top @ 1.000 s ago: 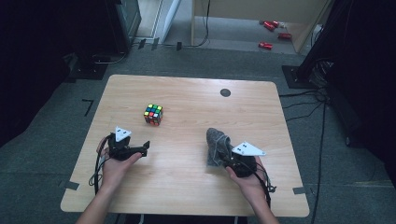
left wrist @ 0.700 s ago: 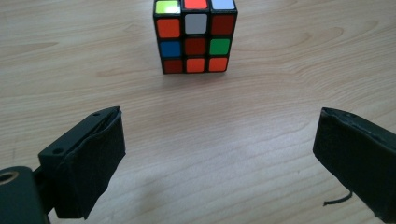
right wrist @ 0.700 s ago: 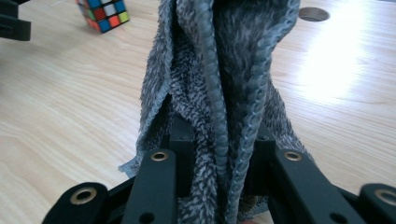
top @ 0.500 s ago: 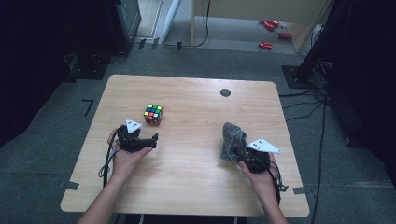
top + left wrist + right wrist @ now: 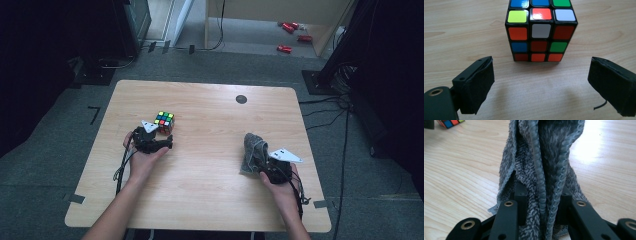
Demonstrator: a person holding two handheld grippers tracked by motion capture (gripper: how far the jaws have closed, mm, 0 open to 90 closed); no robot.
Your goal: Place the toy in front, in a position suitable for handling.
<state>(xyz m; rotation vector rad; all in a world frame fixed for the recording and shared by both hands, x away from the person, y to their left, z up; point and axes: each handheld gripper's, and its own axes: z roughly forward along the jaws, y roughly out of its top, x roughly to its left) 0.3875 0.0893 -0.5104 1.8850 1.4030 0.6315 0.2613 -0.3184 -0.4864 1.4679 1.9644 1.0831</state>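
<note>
Left gripper (image 5: pixel 541 85) spread wide, jaws just been closing a little, just short of the multicoloured plastic puzzle cube (image 5: pixel 541 30) on the light wooden table (image 5: pixel 210 175), nothing between the pads. Right gripper (image 5: pixel 541 217) pinching a bunched grey fluffy cloth (image 5: pixel 544 165), near the table's right side.

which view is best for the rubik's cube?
Left gripper view: the cube sits close and sharp on the table, just ahead of the open jaws, stickers legible. High view shows it small beside the left gripper. Right gripper view catches only a corner.
</note>
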